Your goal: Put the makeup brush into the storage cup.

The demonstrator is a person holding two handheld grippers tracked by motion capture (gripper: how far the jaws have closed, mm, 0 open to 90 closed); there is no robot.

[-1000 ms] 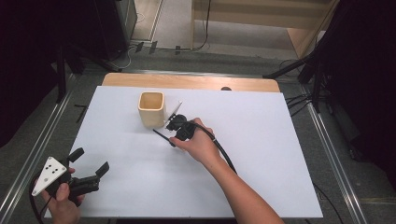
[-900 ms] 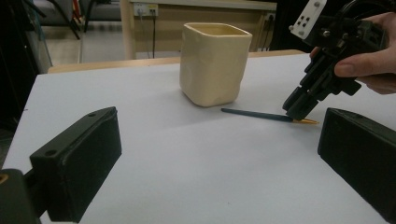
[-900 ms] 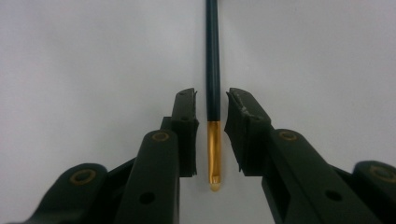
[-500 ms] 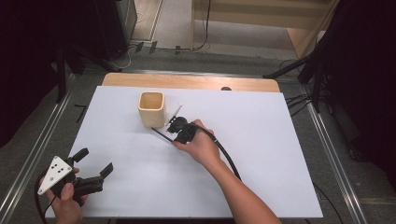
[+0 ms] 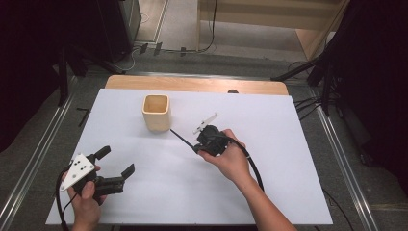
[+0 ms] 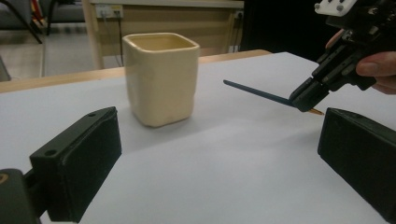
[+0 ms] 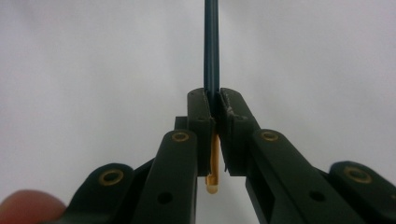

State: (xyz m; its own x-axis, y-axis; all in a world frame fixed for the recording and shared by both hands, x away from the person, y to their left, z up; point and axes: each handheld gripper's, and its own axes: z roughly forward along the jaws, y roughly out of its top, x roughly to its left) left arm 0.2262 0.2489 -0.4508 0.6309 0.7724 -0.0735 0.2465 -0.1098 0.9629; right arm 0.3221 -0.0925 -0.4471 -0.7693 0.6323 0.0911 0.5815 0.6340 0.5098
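Note:
A thin dark blue pencil (image 5: 183,138) with a yellow end sticks out from my right gripper (image 5: 196,148), which is shut on it just right of the cream square cup (image 5: 156,113). In the right gripper view the jaws pinch the pencil (image 7: 211,46) near its yellow end, with my right gripper (image 7: 215,100) over the white table. In the left gripper view the pencil (image 6: 254,92) hangs off the table and points toward the cup (image 6: 161,77). My left gripper (image 5: 116,160) is open and holds nothing near the table's front left.
A white sheet (image 5: 288,144) covers the table, and a strip of bare wood (image 5: 192,84) shows along its far edge. Metal rails and cables run on the floor at both sides.
My right gripper has moved right and toward the person, away from the cup, carrying the pencil off the table. My left gripper has shifted to the right.

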